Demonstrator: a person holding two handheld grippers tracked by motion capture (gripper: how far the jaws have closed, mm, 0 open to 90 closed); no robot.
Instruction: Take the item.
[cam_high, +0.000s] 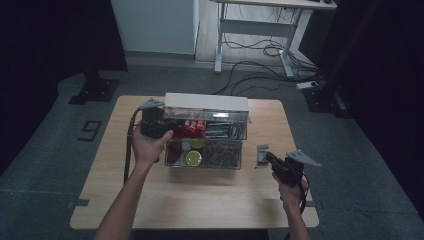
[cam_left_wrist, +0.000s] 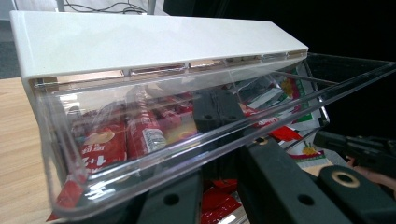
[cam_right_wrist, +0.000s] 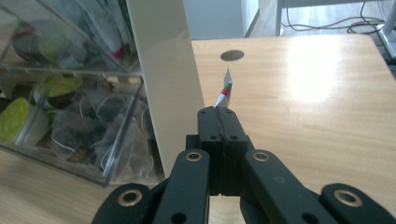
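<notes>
The wooden table (cam_high: 200, 200) stands on a grey floor (cam_high: 60, 165) and serves as the reference landmark. Its top is light-toned with rounded corners and a round cable hole (cam_right_wrist: 232, 55). Beyond the table's far edge stands a white-framed desk (cam_high: 260, 25), with black cables (cam_high: 260, 65) trailing on the floor beneath it. Left of that desk is a pale wall panel (cam_high: 150, 25). Dark curtains (cam_high: 45, 35) flank the table on both sides. A black stand base (cam_high: 92, 90) sits off the table's far-left corner. Lighting is dim overall.

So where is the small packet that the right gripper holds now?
In the high view the small packet is at the right, pinched by the right gripper above the wooden table, just right of the clear box.
</notes>
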